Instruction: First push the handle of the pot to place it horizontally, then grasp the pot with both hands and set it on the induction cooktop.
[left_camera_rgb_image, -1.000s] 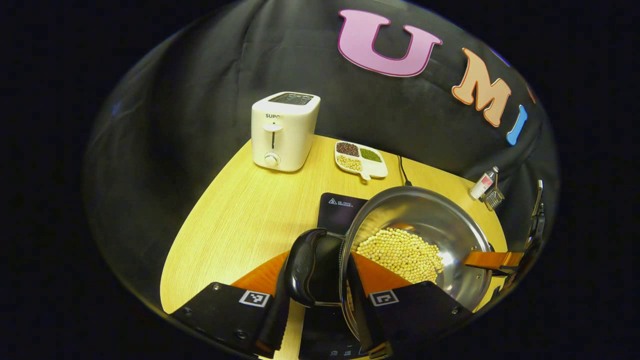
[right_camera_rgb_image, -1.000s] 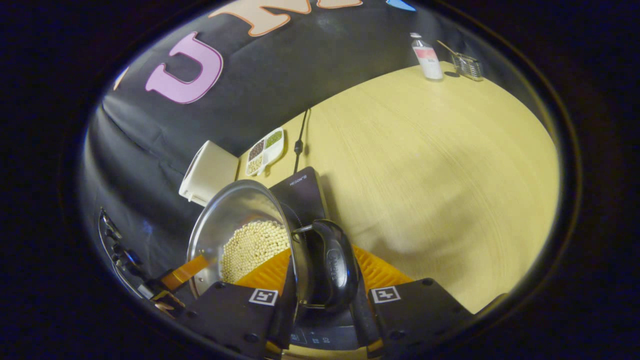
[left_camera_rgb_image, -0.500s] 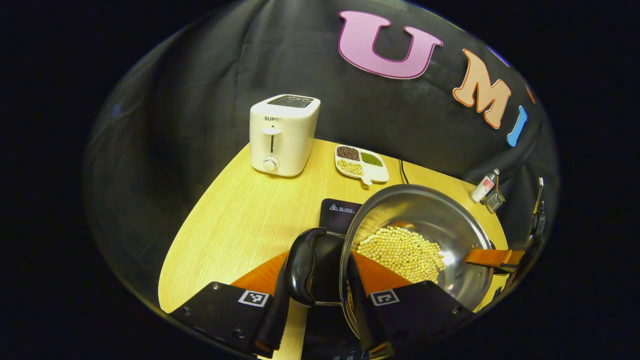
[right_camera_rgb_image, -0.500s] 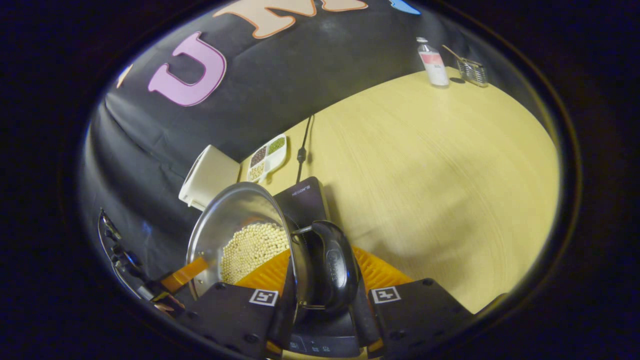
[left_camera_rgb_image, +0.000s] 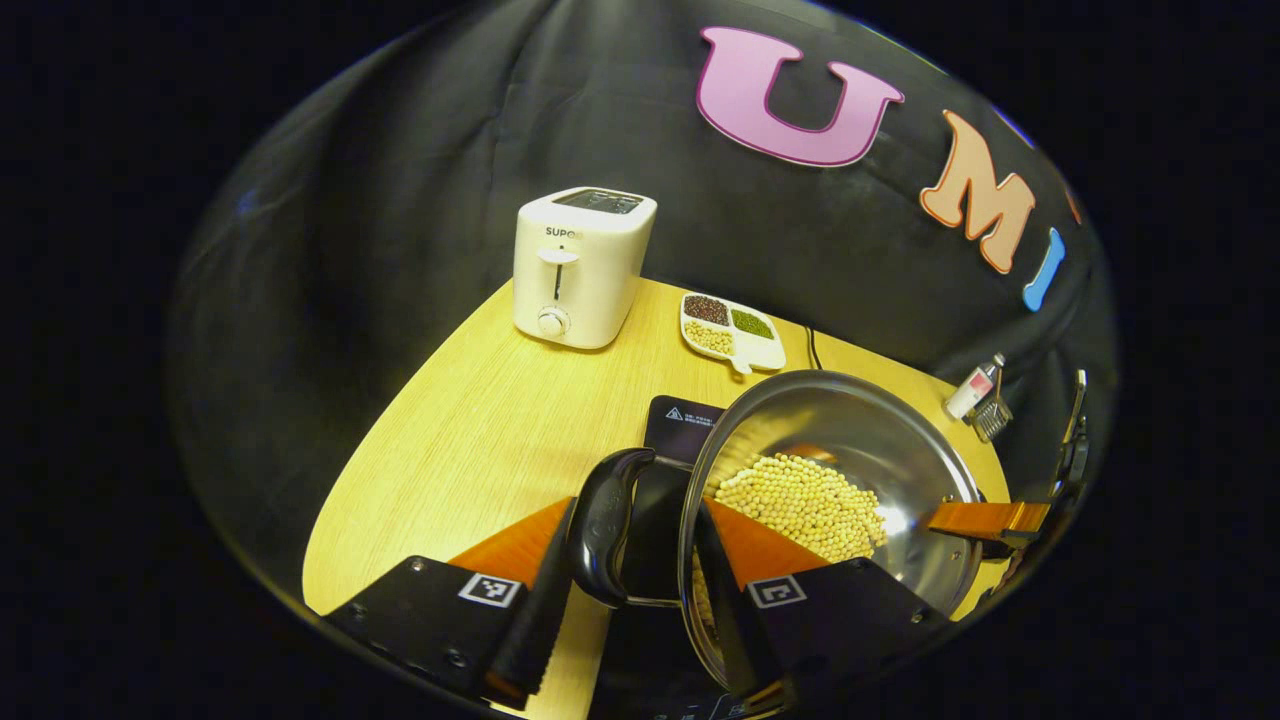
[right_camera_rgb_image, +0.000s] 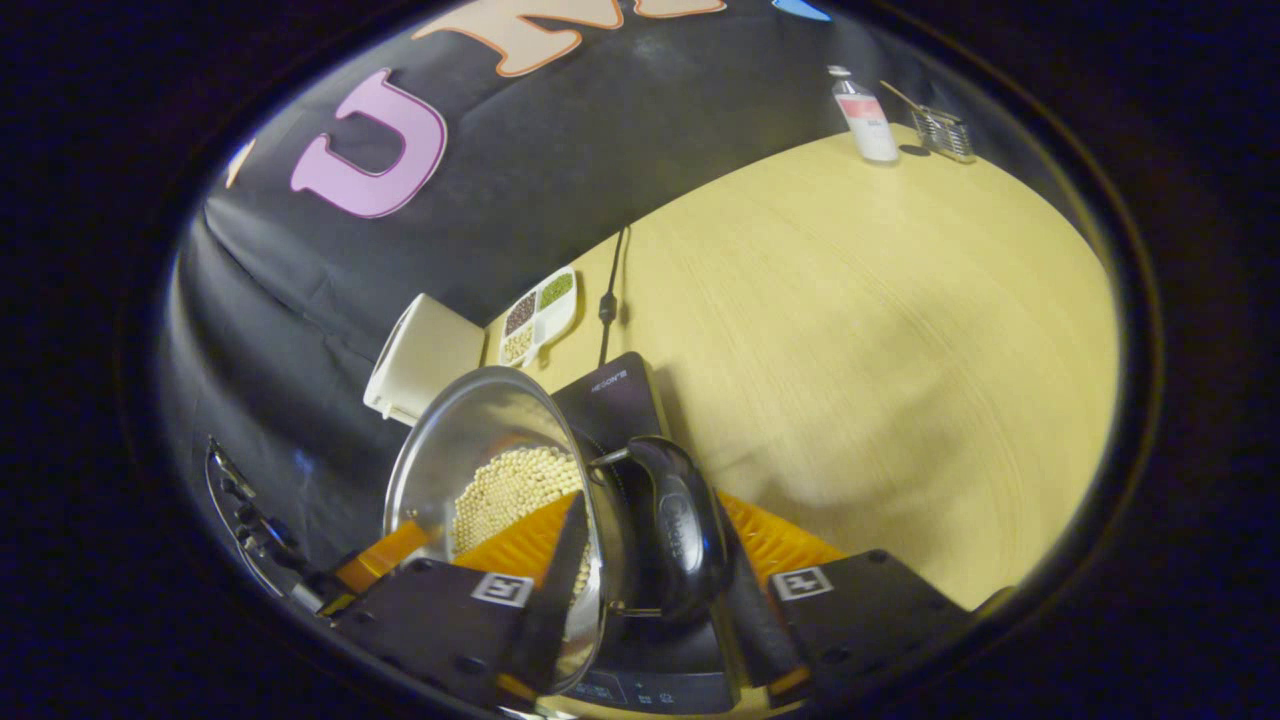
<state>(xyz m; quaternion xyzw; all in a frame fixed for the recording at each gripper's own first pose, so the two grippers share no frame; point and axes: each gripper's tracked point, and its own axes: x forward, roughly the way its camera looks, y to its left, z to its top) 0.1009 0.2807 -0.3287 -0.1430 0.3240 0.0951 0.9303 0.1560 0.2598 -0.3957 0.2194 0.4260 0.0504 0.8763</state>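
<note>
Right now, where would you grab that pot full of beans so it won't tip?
By the two black side handles on the pot, one gripper from each side. The left gripper straddles one handle, the right gripper the other. They sit opposite, so the load stays balanced.

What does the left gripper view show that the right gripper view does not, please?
Left gripper view: the front lever and dial of the white toaster, and the right gripper across the round steel pot. Right gripper view: the left gripper across it, plus the wide stretch of wooden table beyond the handle. Both: the pot's pale beans and black handles, the black induction cooktop and the white divided dish.
</note>
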